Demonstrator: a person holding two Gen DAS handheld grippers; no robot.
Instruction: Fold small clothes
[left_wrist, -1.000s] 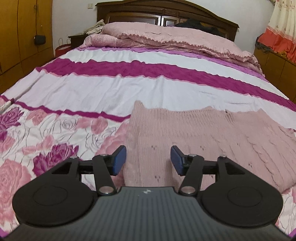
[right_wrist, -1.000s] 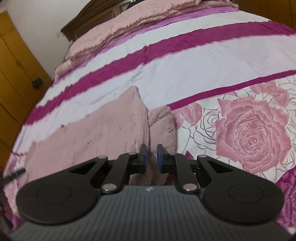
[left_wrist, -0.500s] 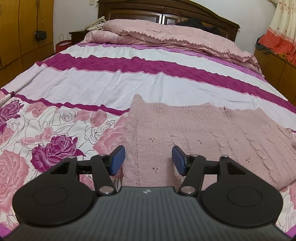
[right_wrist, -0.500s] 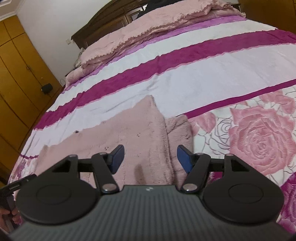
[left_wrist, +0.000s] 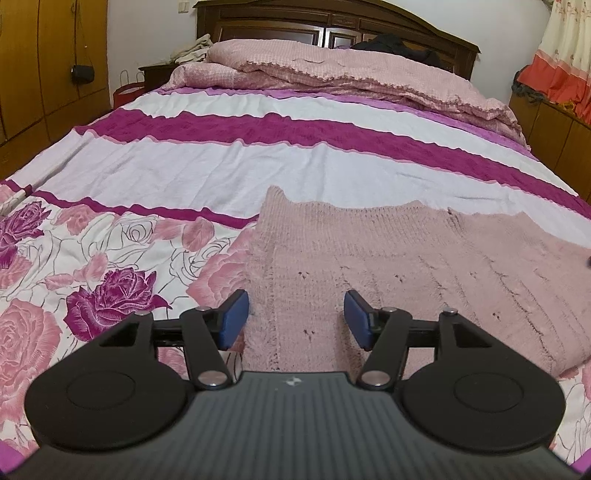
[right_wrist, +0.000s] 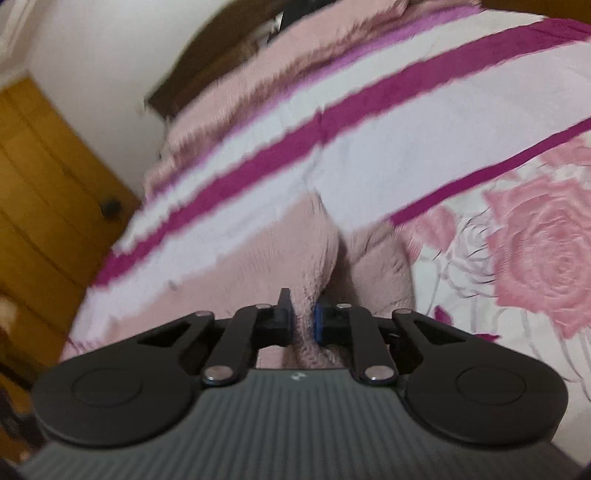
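A small dusty-pink knitted garment lies spread flat on the bed. My left gripper is open, its blue pads either side of the garment's near left edge, just above it. In the blurred right wrist view, my right gripper is shut on a raised fold of the same pink garment near its right end. A second flap of the garment lies just right of that fold.
The bed cover has white and magenta stripes and pink roses. A pink quilt is piled by the dark headboard. Wooden wardrobes stand on the left, a low cabinet and curtain on the right.
My right gripper was shut, opened half a second ago, and has shut again on the garment's fold while moving fast. My left gripper has stayed open and edged closer over the left edge.
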